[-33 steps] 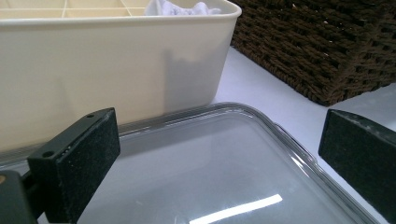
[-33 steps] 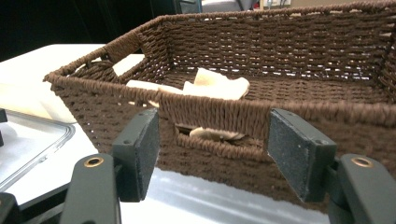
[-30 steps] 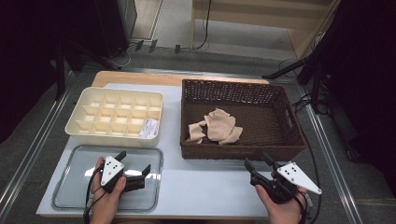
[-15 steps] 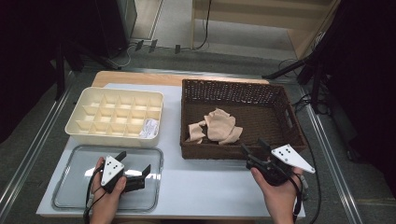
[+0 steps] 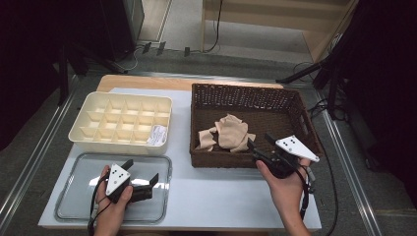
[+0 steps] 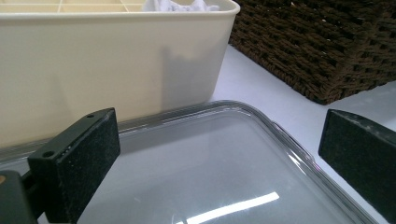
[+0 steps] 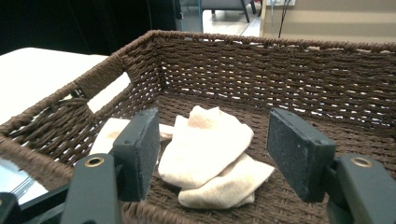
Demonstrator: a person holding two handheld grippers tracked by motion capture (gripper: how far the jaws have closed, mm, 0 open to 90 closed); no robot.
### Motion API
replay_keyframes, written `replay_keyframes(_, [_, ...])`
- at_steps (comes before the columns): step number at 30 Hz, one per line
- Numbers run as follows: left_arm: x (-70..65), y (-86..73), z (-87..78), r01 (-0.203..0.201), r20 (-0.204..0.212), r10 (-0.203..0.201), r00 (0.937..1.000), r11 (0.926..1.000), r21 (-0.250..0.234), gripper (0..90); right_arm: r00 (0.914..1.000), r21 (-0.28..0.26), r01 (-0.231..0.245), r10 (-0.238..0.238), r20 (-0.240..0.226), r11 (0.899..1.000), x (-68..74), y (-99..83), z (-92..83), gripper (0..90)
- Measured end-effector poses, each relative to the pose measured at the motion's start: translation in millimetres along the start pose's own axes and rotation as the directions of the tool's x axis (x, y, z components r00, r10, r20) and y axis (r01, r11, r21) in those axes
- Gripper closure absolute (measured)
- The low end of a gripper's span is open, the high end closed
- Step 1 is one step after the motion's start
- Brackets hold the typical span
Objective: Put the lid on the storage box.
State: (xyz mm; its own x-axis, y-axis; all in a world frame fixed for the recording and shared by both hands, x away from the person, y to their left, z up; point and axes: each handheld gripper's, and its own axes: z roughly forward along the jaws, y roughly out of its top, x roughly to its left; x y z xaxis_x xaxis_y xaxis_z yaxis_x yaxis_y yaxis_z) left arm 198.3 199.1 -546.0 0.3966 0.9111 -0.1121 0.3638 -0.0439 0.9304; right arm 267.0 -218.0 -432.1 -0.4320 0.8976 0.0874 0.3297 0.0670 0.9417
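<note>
Beige cloths (image 5: 228, 132) lie crumpled in a brown wicker basket (image 5: 295, 105), towards its front left. My right gripper (image 5: 259, 142) hangs over the basket's front rim and points at them. In the right gripper view the jaws of that gripper (image 7: 217, 149) stand wide apart, and the cloths (image 7: 210, 144) lie beyond them, untouched, on the floor of the basket (image 7: 280, 70). My left gripper (image 5: 142, 172) rests low over a clear tray (image 5: 78, 196) with its jaws open. The left gripper view shows nothing between that gripper's (image 6: 215, 163) pads.
A cream divided box (image 5: 123, 118) stands behind the clear tray, with a white item (image 5: 157, 135) in its front right compartment. In the left gripper view the cream box (image 6: 93, 60) is close ahead and the basket (image 6: 317, 46) lies to the right. White tabletop shows between tray and basket.
My right gripper has moved forward and a little up, from the table's front edge to the basket's front rim. The left gripper has kept still.
</note>
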Motion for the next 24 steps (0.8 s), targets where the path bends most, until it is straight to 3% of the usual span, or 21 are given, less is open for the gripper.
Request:
replay_keyframes(7, [-0.3,-0.1,0.2,-0.001,0.003,0.001,1.0,1.0,0.001,0.0,1.0,0.018,0.006,-0.006,0.006,1.0,-3.8,8.4,16.0,39.6])
replay_keyframes(9, [-0.4,-0.1,0.2,0.001,0.003,-0.001,1.0,1.0,0.001,0.0,0.9995,0.03,0.007,-0.008,0.029,1.0,-4.8,10.8,19.8,41.2])
replay_keyframes(24, [-0.8,-0.1,0.3,-0.004,-0.001,0.004,1.0,1.0,0.005,0.0,0.9964,0.087,0.009,-0.016,0.083,0.996,-16.0,23.5,53.2,47.3])
